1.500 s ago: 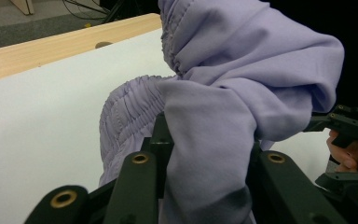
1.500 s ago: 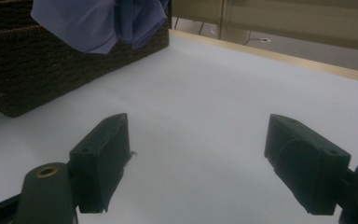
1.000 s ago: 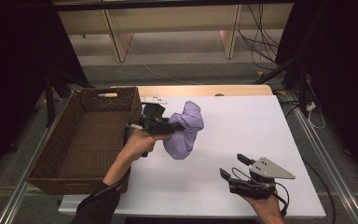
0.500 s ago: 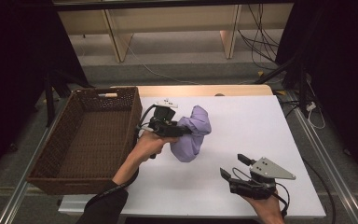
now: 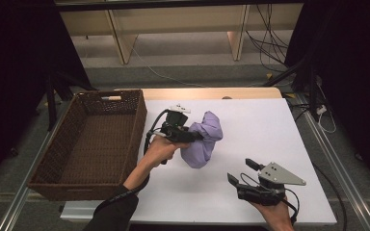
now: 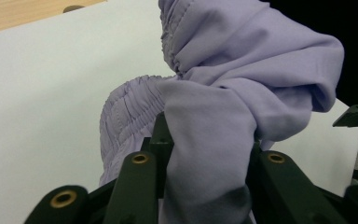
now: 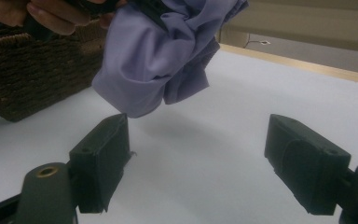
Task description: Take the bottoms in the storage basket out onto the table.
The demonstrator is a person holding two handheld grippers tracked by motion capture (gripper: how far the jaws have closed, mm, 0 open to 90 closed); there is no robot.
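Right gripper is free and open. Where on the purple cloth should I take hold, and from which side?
Grip the lowest hanging fold of the purple cloth, coming from the person's side, low over the table. The left gripper clamps its top, so the bundle dangles off the surface with that lobe free, facing the right gripper's open jaws.

A flat white-topped table (image 5: 270,130) with a pale wooden strip along its far edge fills the middle of the high view. A rectangular dark brown woven wicker basket (image 5: 89,139) sits at its left side, toward the left of the frame. The rest of the white surface lies bare.
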